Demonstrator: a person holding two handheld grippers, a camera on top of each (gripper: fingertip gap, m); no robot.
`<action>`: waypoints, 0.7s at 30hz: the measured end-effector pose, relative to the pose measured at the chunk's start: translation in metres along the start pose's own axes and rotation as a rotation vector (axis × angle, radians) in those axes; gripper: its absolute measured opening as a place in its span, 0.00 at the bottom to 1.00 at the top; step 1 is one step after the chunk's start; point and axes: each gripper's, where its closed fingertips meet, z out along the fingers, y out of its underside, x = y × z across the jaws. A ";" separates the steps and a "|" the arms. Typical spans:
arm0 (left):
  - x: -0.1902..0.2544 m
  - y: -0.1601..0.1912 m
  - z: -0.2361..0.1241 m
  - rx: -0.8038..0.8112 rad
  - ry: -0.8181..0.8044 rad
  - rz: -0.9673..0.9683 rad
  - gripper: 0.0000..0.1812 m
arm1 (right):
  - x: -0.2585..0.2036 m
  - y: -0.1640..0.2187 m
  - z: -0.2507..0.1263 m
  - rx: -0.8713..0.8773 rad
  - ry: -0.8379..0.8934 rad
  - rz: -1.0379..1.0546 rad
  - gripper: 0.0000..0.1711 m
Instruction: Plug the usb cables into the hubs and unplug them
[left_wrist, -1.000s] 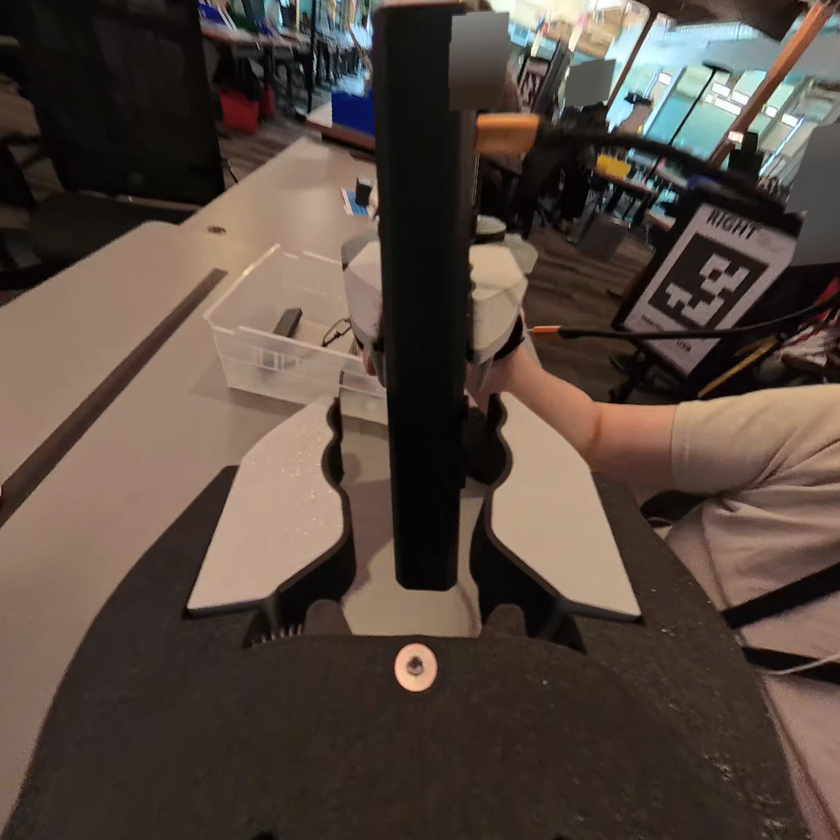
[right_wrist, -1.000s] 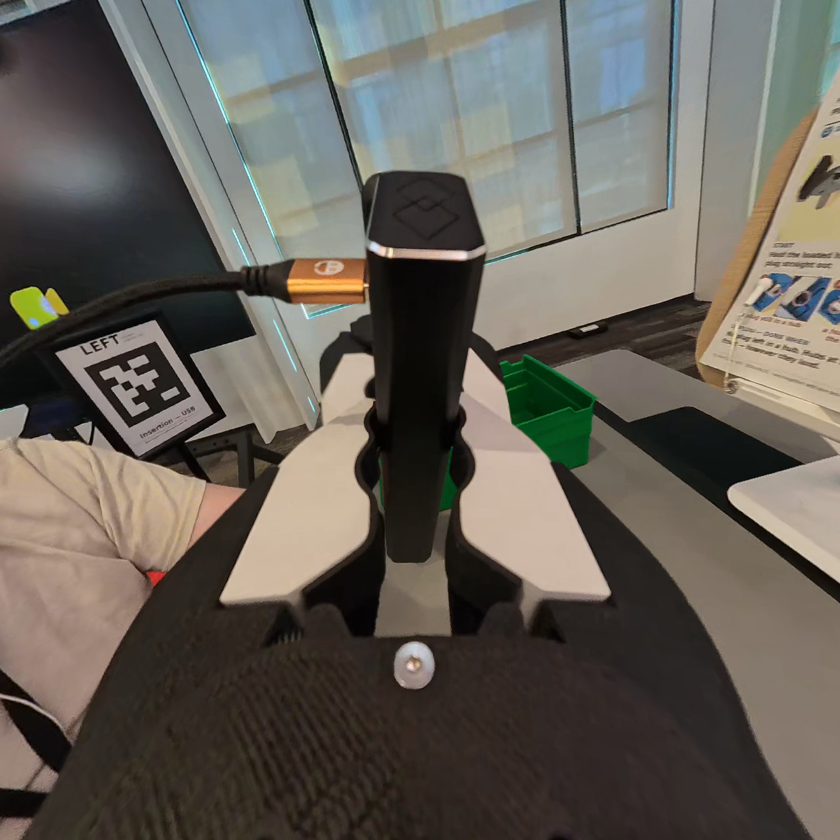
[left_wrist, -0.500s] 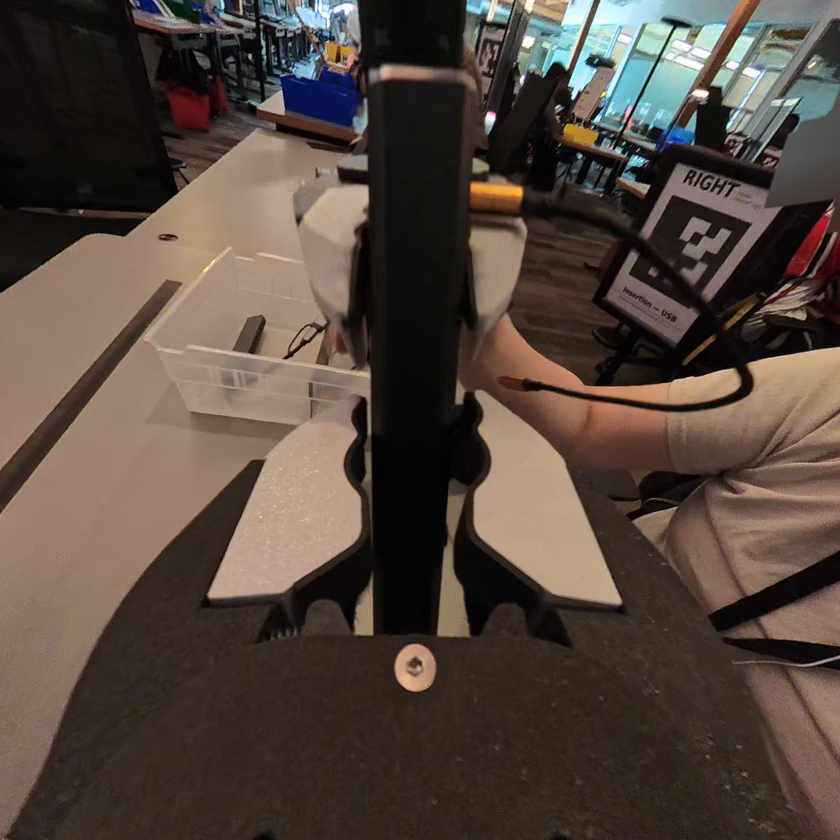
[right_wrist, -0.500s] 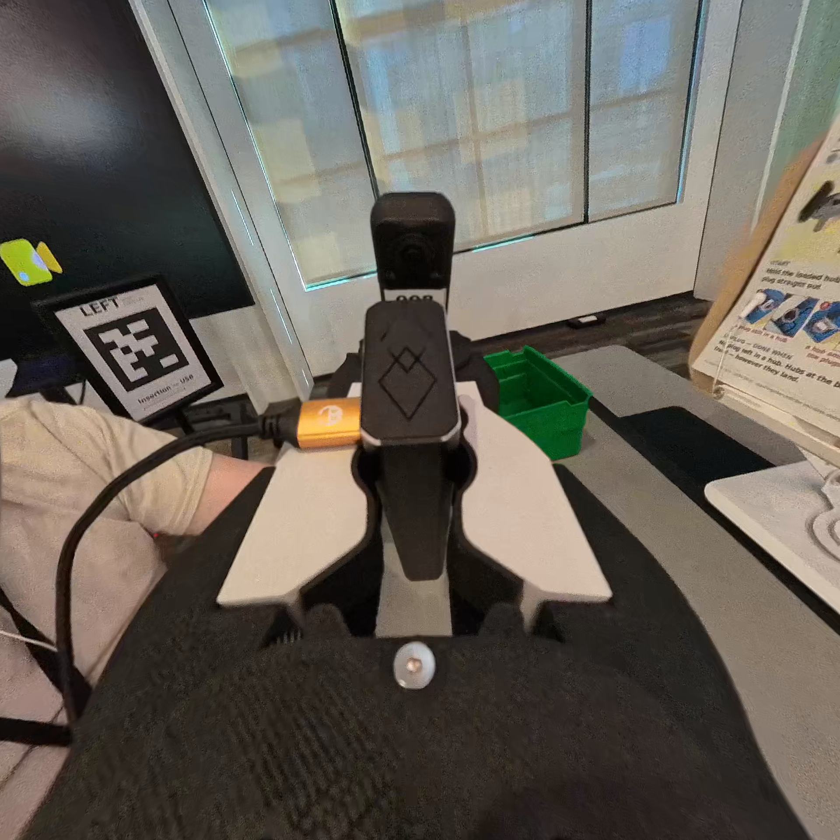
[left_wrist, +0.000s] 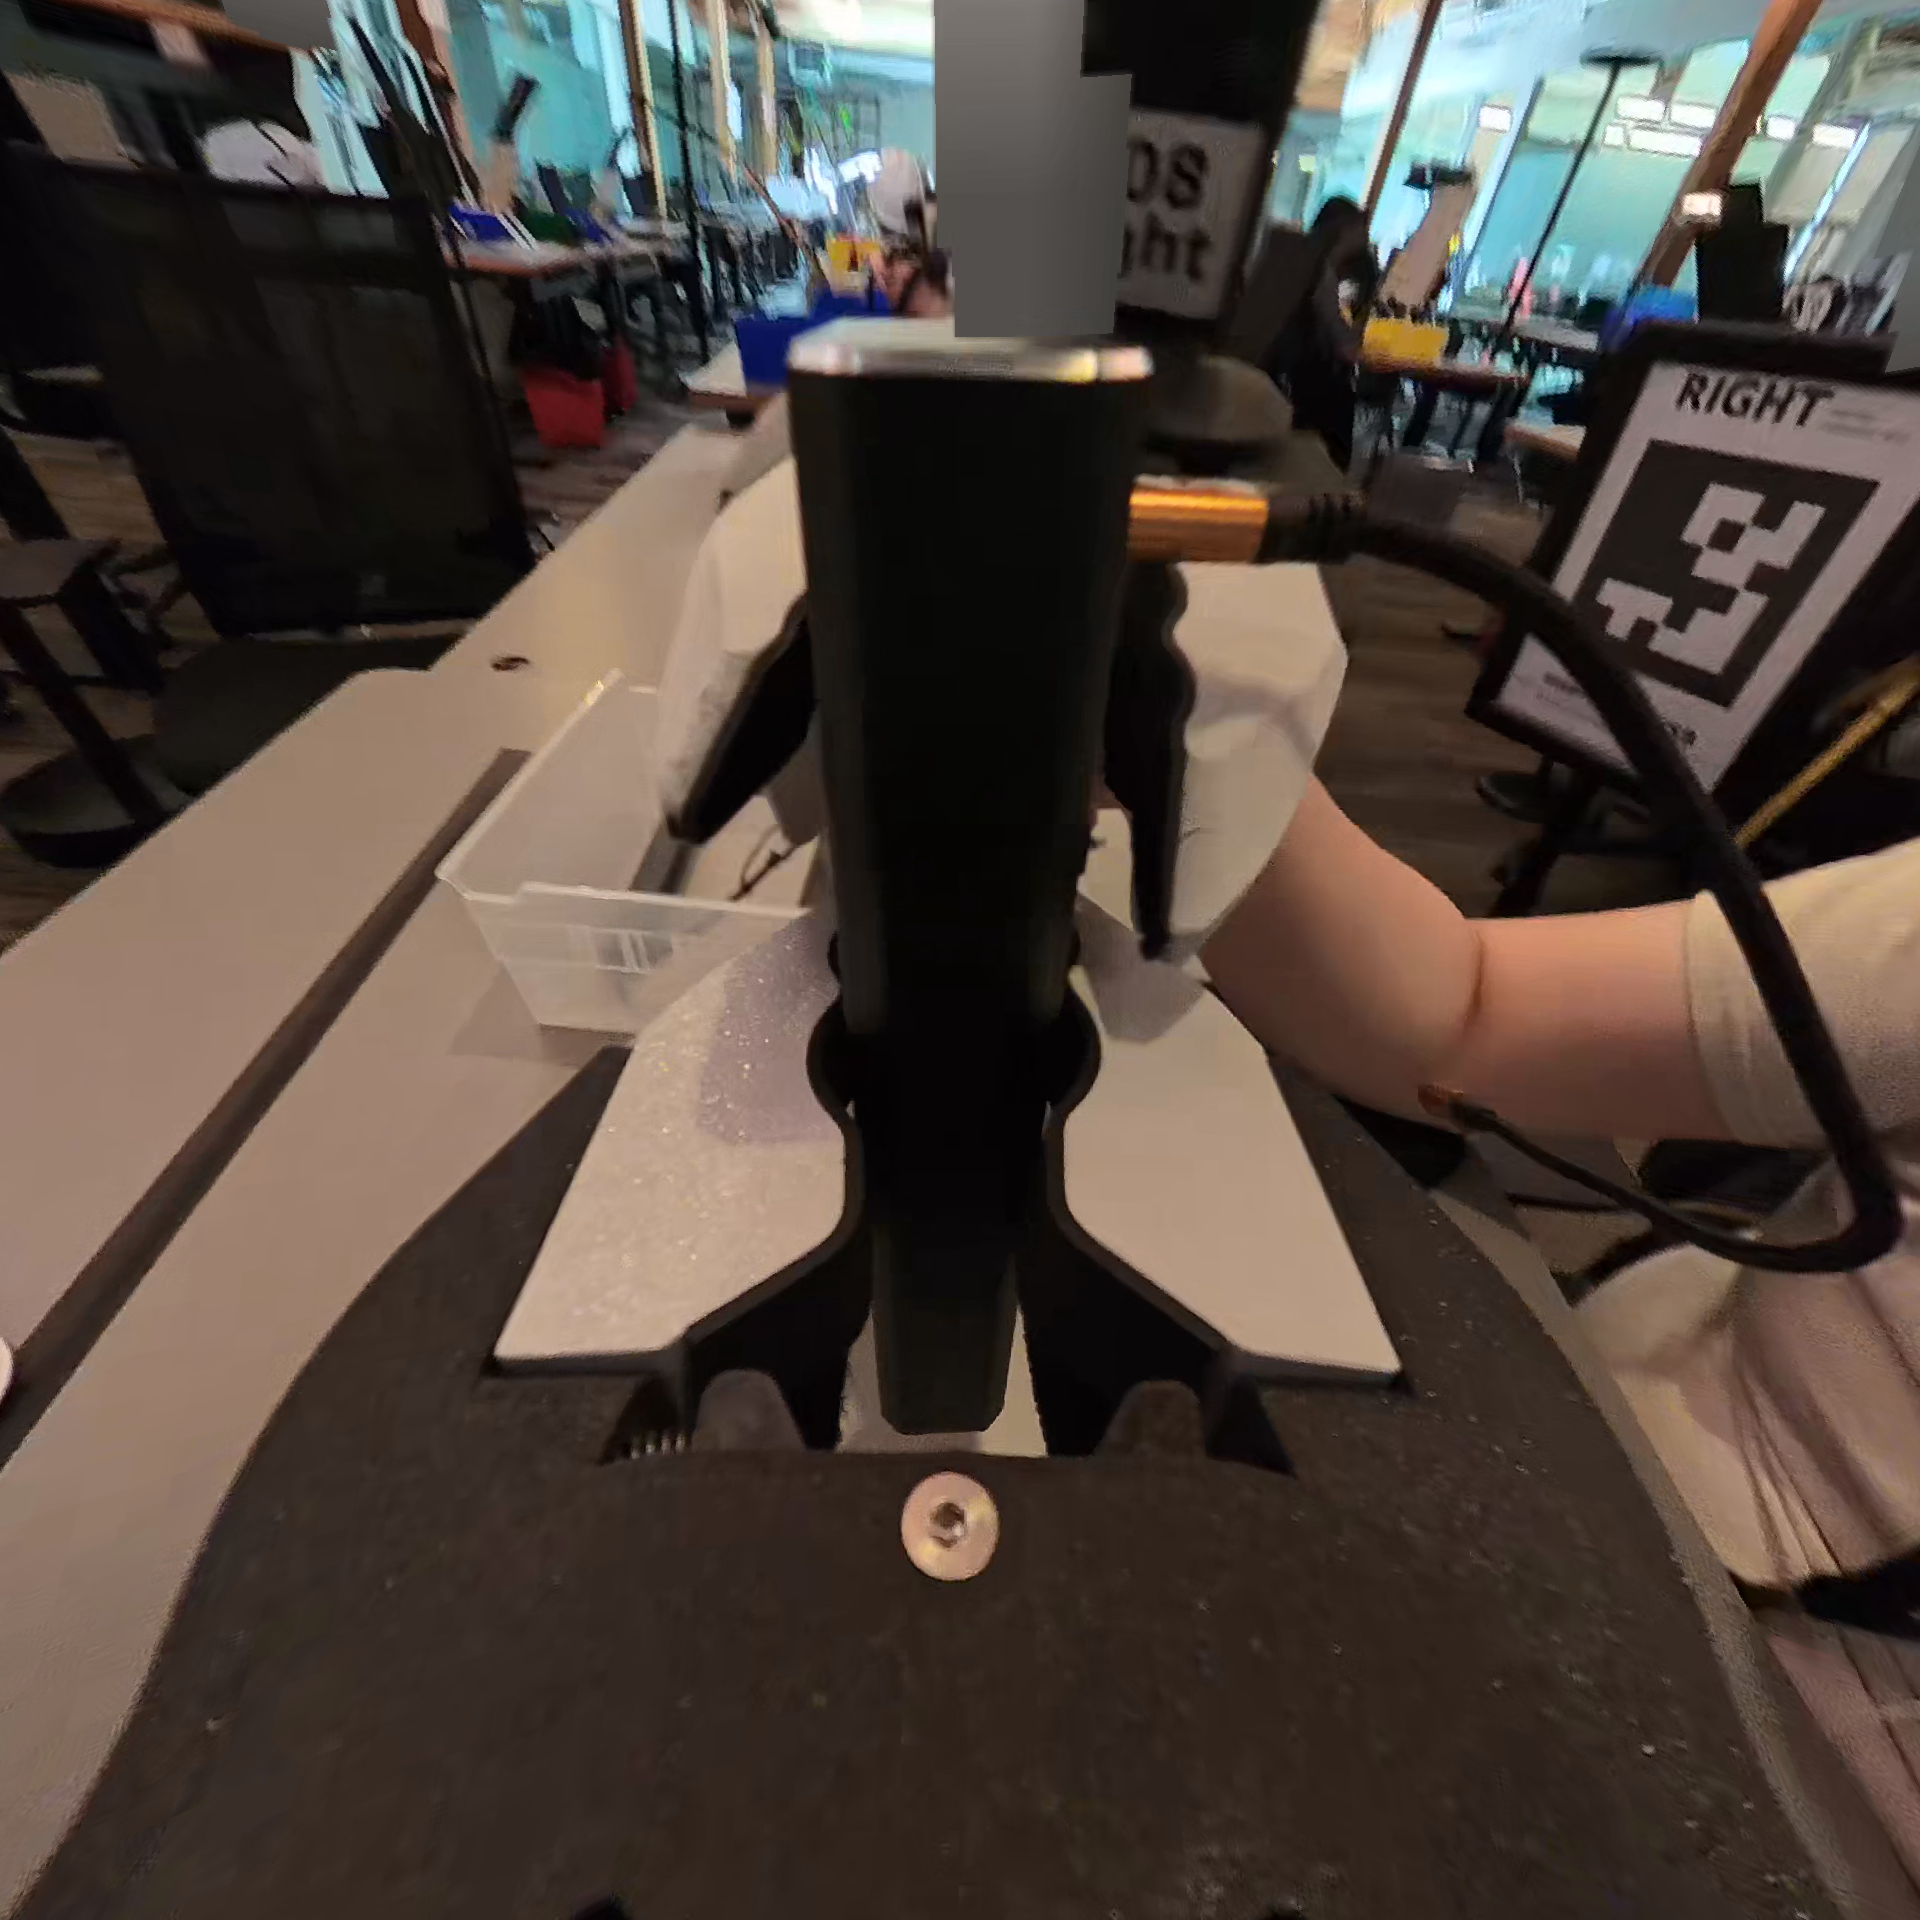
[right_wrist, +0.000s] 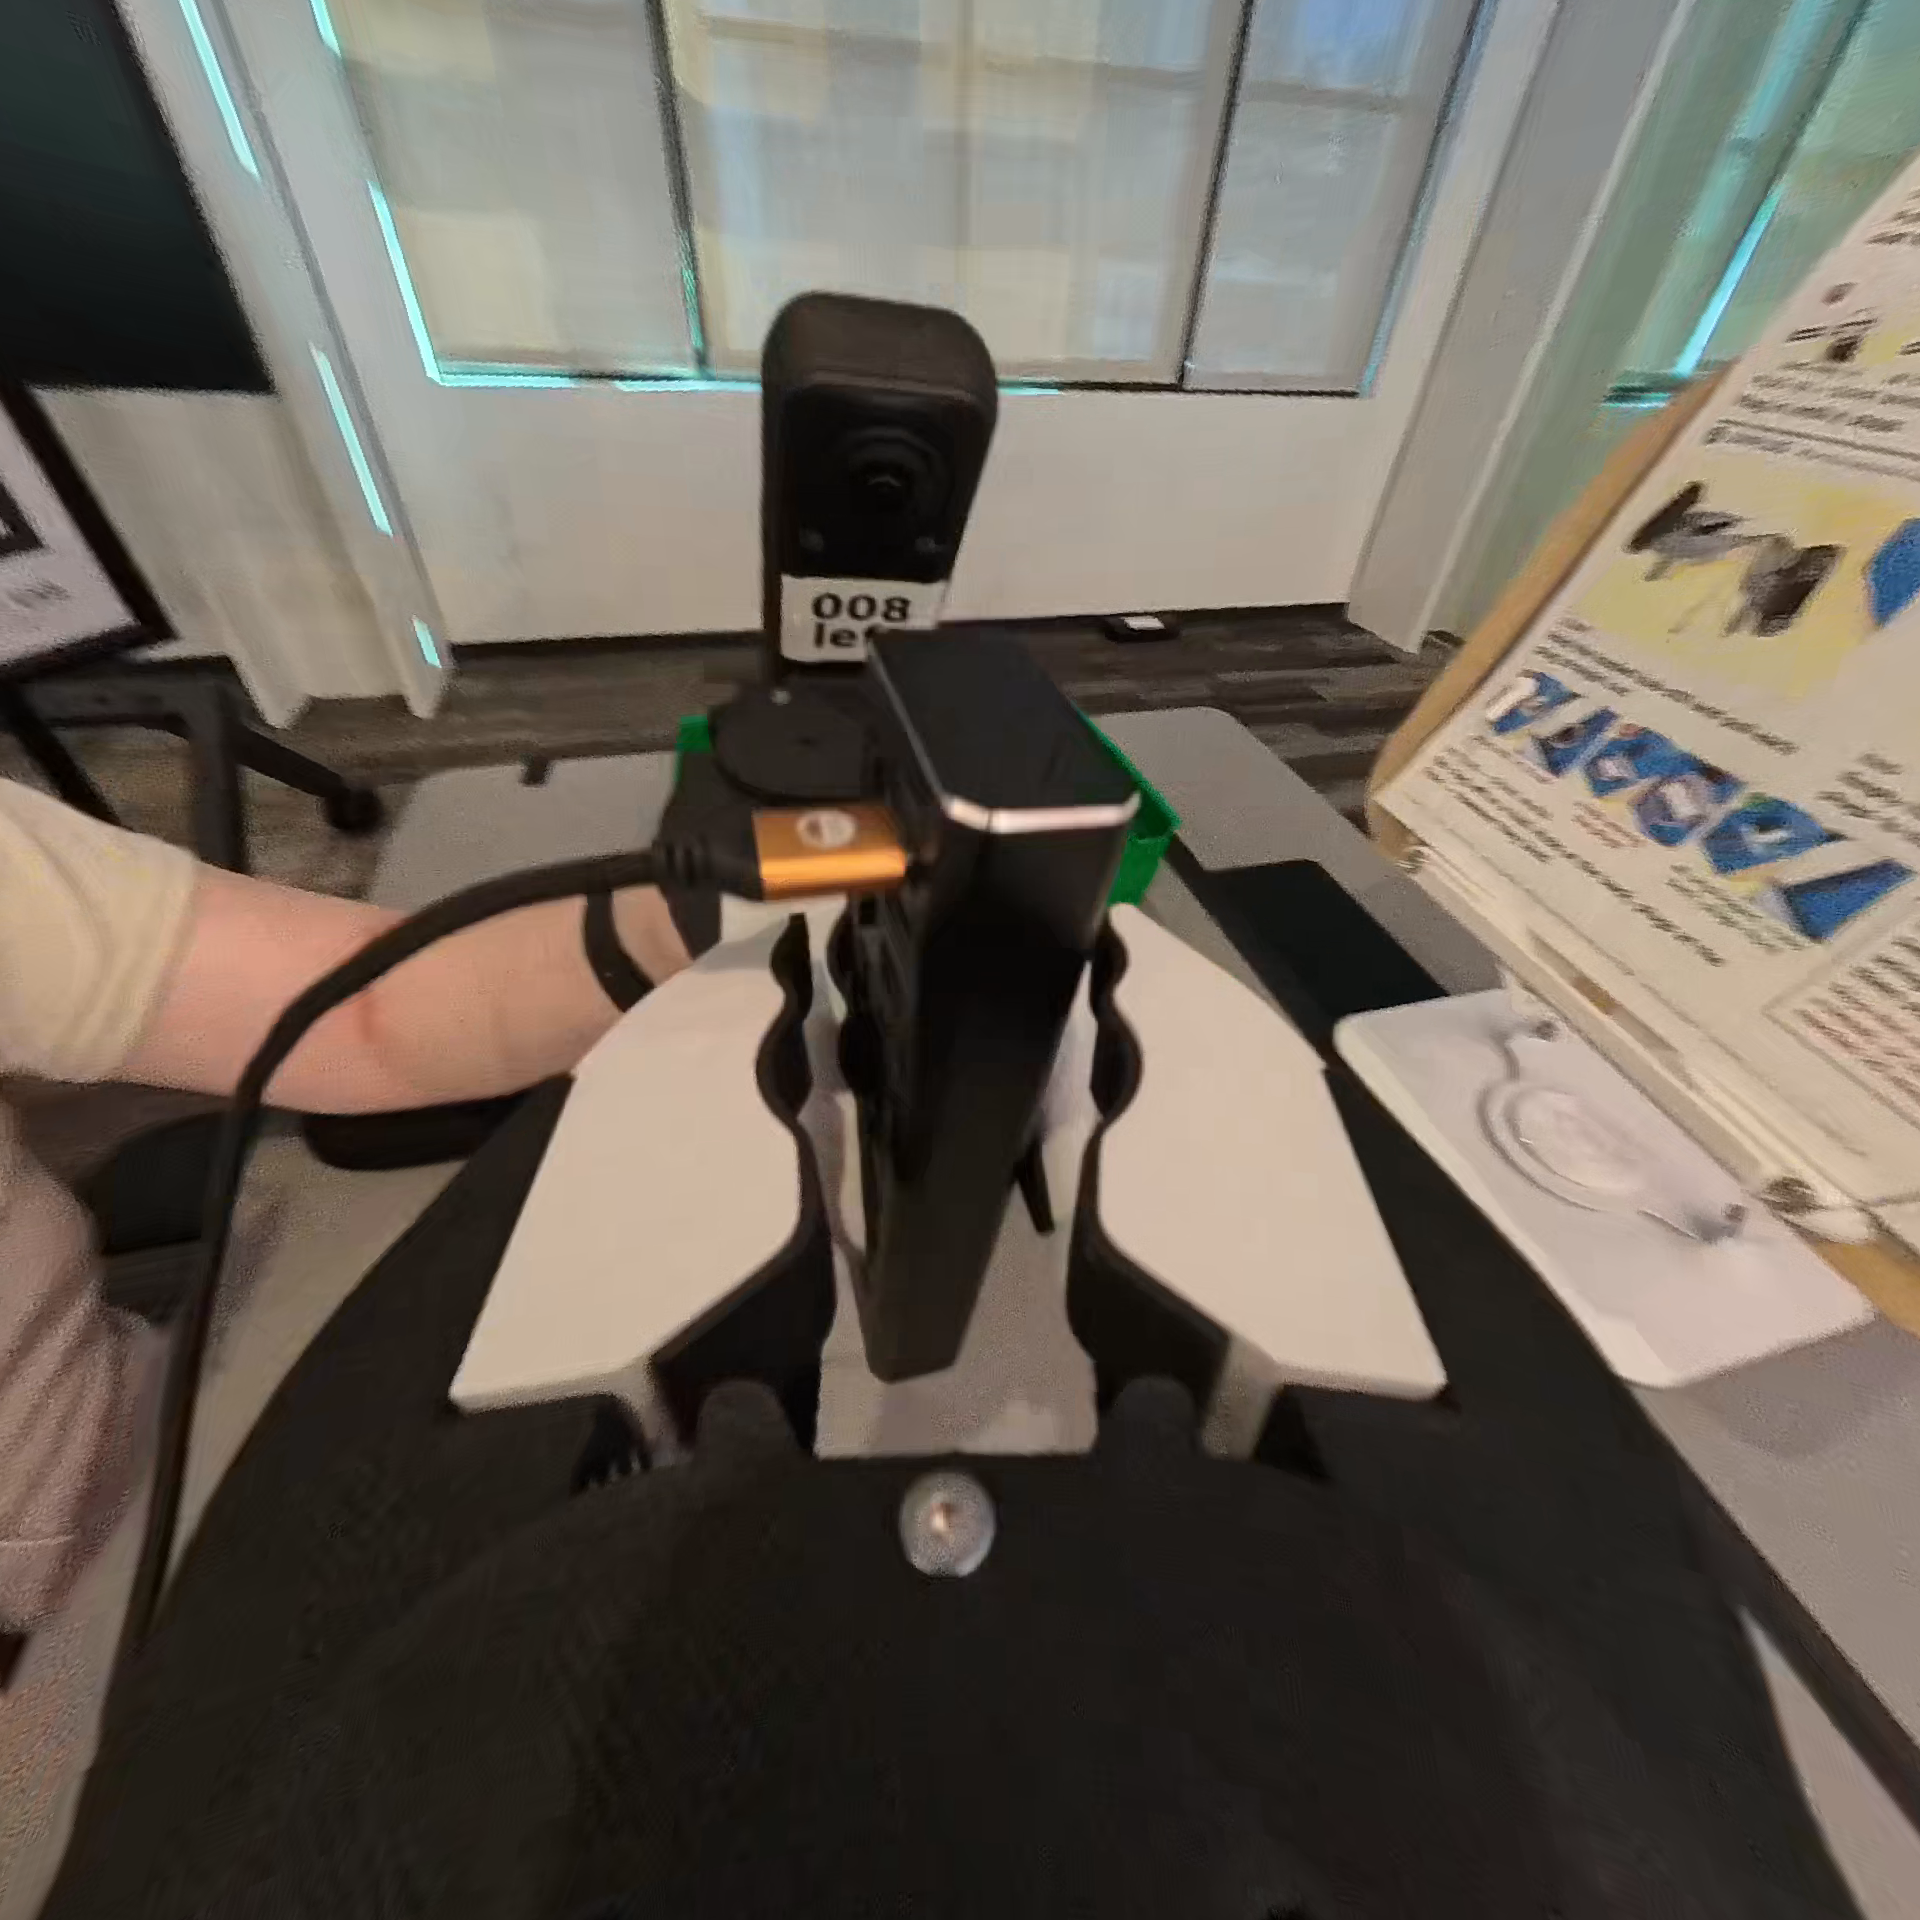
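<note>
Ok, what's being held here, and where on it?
The black USB hub, clamped by both the left hand-held gripper and the right hand-held gripper, at the end away from the orange cable plug.

Grey table, clear plastic bin on it; green bin at far end

hub black | plug orange | cable black | bin green
</note>
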 end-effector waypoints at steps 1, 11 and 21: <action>-0.004 -0.005 -0.002 0.046 -0.020 -0.001 0.17 | 0.008 0.002 -0.005 -0.036 0.075 -0.047 0.31; -0.080 -0.021 -0.063 0.146 -0.724 0.214 0.17 | 0.003 -0.088 -0.051 0.415 0.582 -0.152 0.24; -0.071 -0.021 -0.051 0.166 -0.733 0.257 0.17 | 0.022 -0.046 0.002 0.282 0.615 -0.133 0.09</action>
